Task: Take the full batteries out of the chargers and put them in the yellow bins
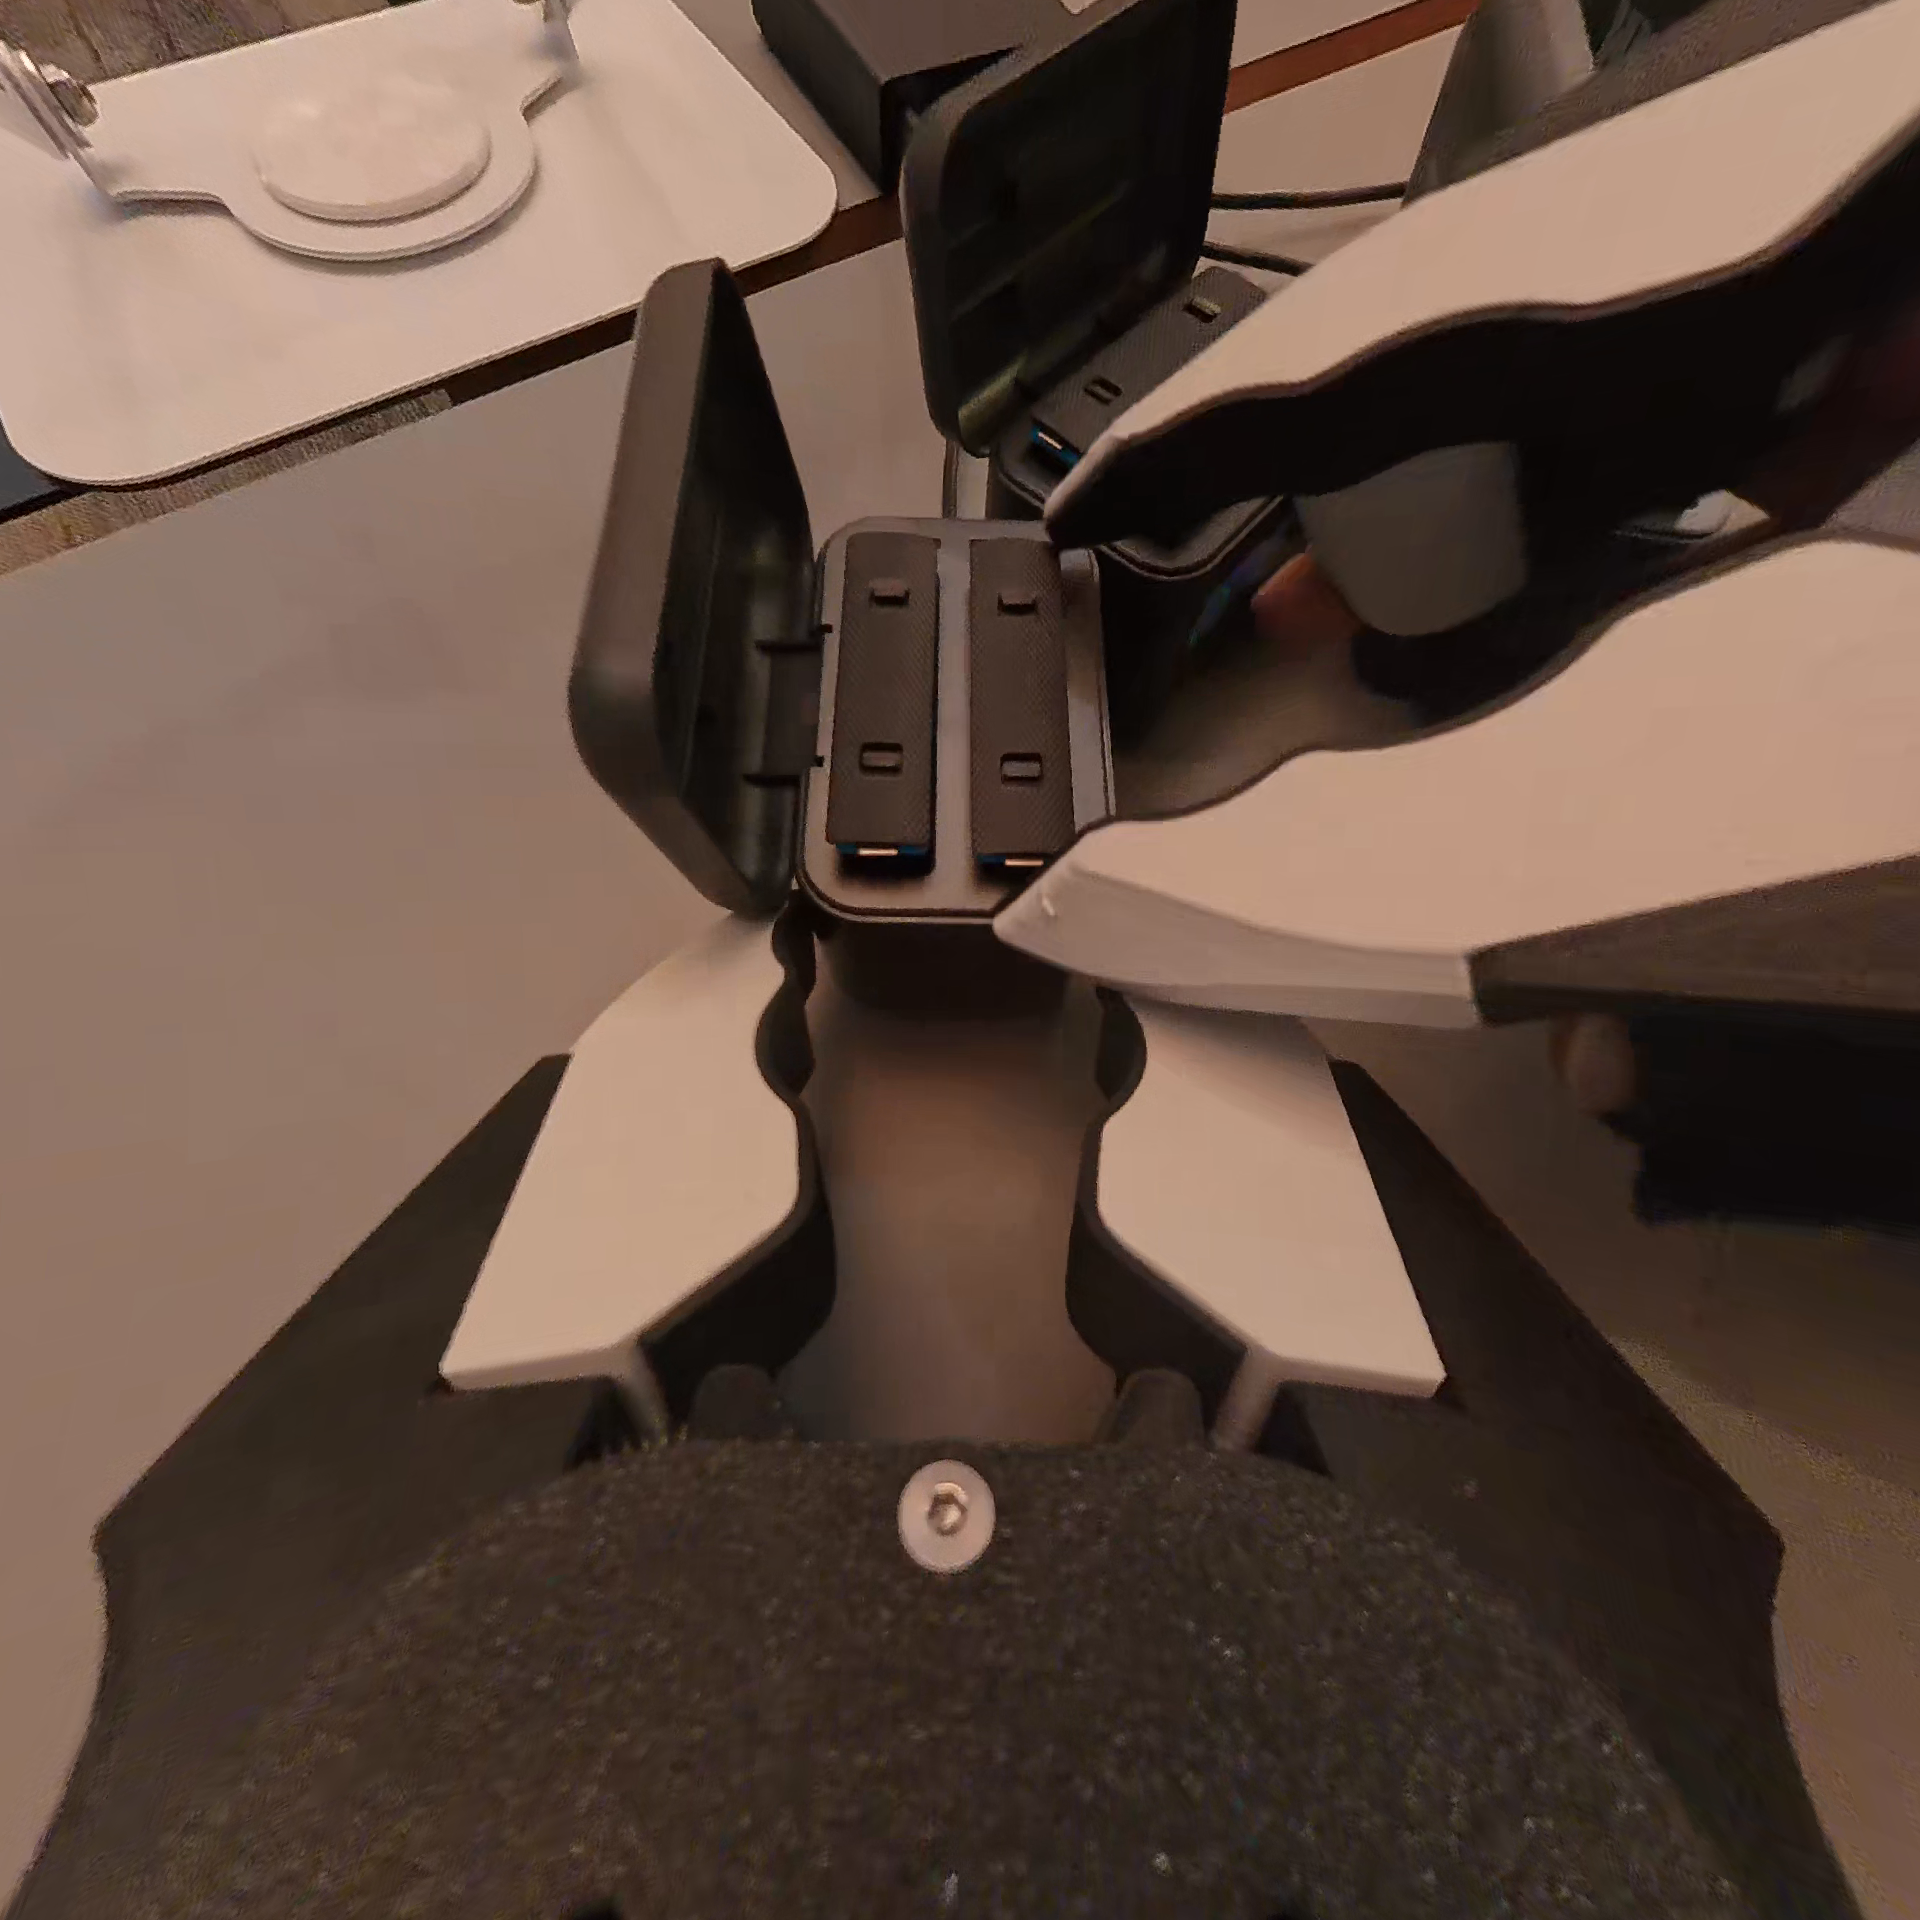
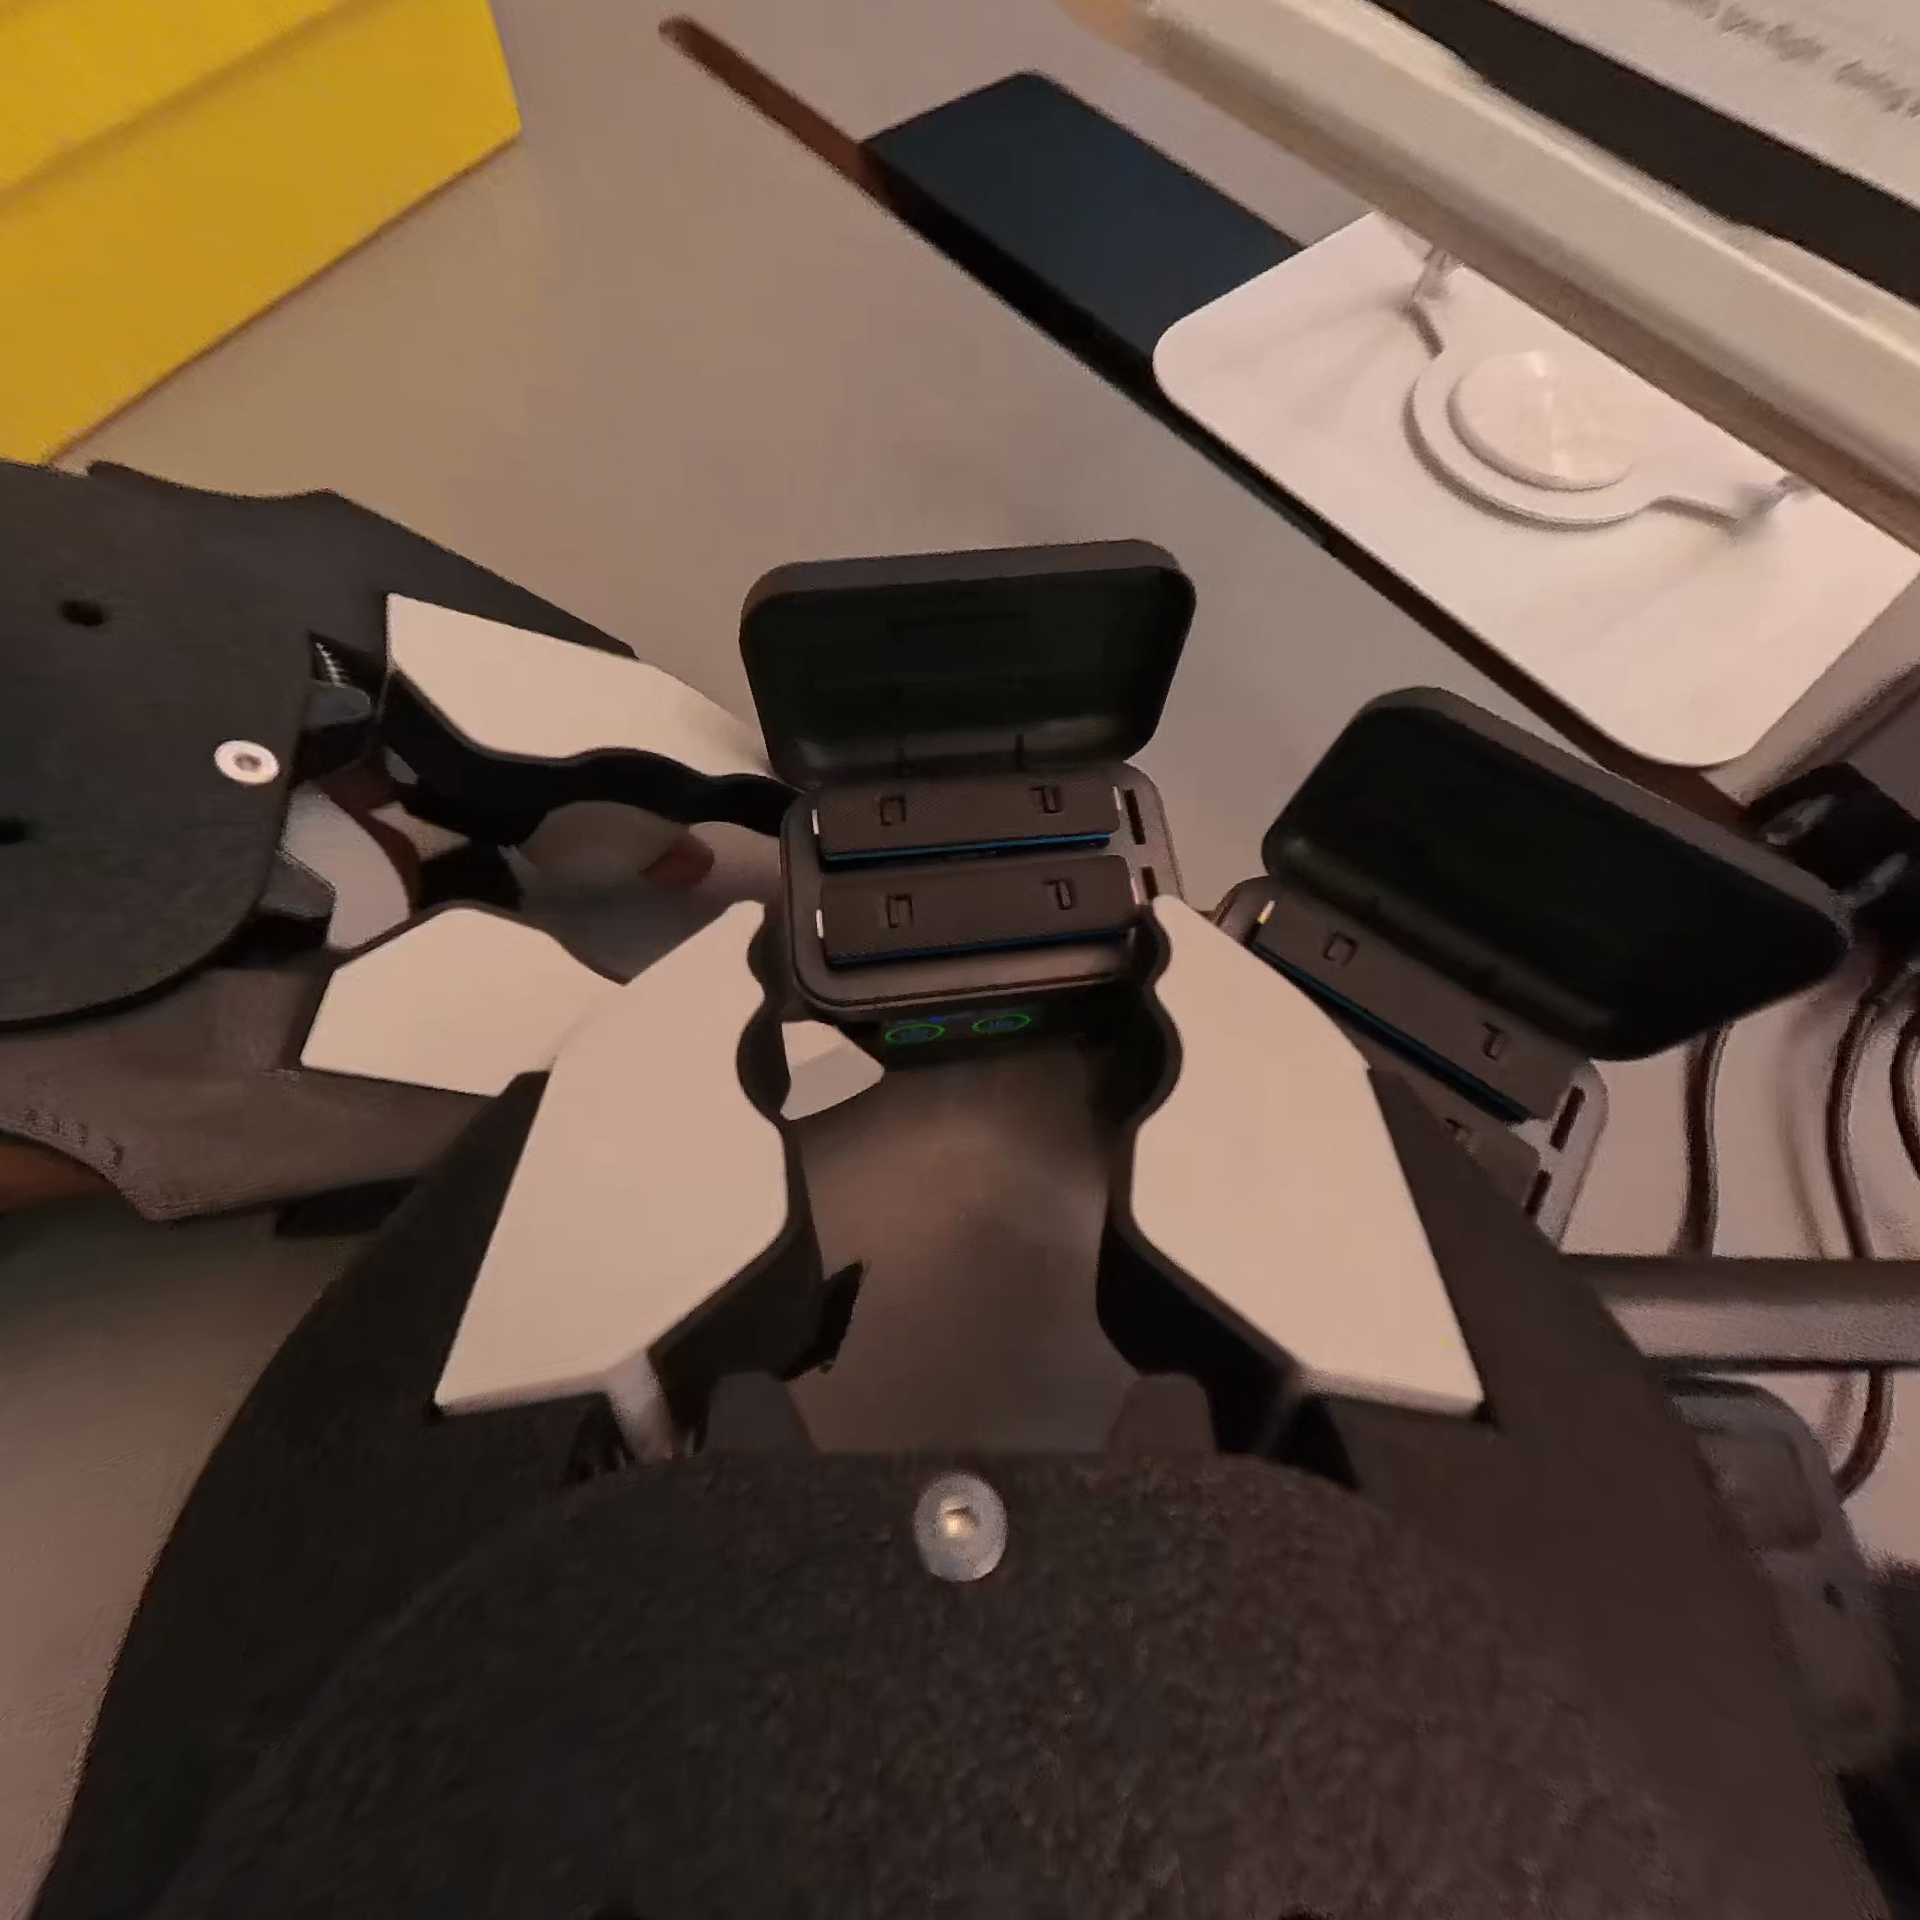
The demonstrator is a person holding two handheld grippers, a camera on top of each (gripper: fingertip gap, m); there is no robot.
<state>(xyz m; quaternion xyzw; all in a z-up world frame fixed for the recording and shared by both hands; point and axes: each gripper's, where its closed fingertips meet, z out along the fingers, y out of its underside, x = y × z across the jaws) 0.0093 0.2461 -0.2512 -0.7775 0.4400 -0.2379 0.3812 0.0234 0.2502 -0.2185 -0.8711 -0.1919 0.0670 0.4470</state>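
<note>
left gripper (image 1: pixel 945 925) jaws apart, bracing charger (image 2: pixel 966 904) | right gripper (image 2: pixel 961 920) jaws apart, straddling it | pinch near battery (image 2: pixel 971 909) ends, lift straight up

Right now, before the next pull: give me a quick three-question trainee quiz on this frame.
1. How many batteries sit in the nearer charger?
2. True or false: that charger is closed.
3. In the right wrist view, the yellow bin shows: A) upper left, B) lower right, C) directly behind the charger.

Key: 1) two; 2) false, its lid stands open; 3) A.
</note>
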